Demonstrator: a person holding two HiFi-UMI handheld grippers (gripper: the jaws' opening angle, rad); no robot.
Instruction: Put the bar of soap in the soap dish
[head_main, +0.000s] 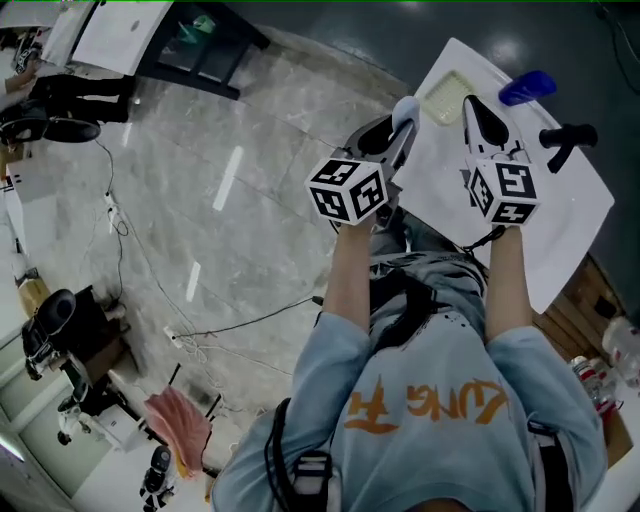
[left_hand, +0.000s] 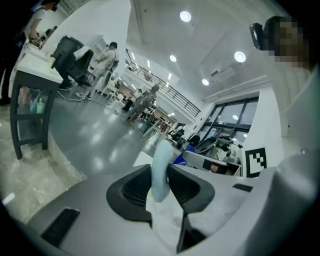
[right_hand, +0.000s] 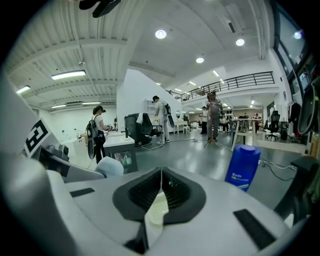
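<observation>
Grip check: left gripper (head_main: 400, 128) is clamped on the pale blue oval bar of soap (left_hand: 161, 162). The bar stands on edge between the pads, its upper end poking out past the tips. It's held just beside the pale yellow ribbed soap dish (head_main: 447, 96), on the dish's left in the head view, not in it. Right gripper (head_main: 472, 112) is on the dish's other side, jaws closed together on nothing.

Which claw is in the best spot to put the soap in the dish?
Left. The left claw grips the pale blue oval soap bar, near the cream rectangular soap dish. The right claw is shut and empty.
</observation>
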